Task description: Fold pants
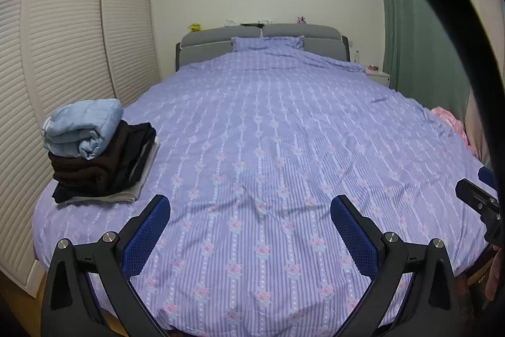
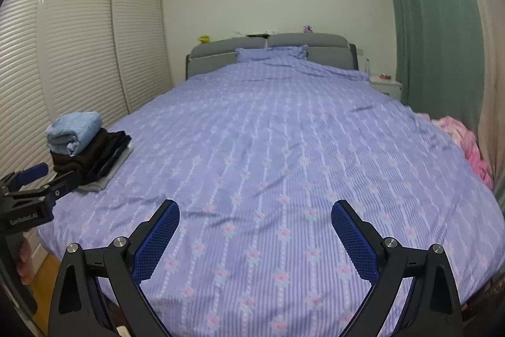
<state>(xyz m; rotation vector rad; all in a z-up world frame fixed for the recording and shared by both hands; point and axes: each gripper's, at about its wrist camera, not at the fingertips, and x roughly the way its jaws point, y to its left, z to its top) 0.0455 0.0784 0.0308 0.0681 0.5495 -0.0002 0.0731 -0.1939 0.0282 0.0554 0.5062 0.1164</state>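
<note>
both the left gripper [image 1: 249, 207] and right gripper [image 2: 254, 212] hover spread and empty over the bed [image 1: 284, 131]; ahead-left, a stack of folded clothes [image 1: 94, 153] looks soft and limp, best pinched at an edge.

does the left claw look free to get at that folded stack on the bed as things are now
Probably yes. The left claw is open and empty over the bedspread, and the folded stack sits ahead to its left with nothing lying between them. It would need to swing left.
</note>
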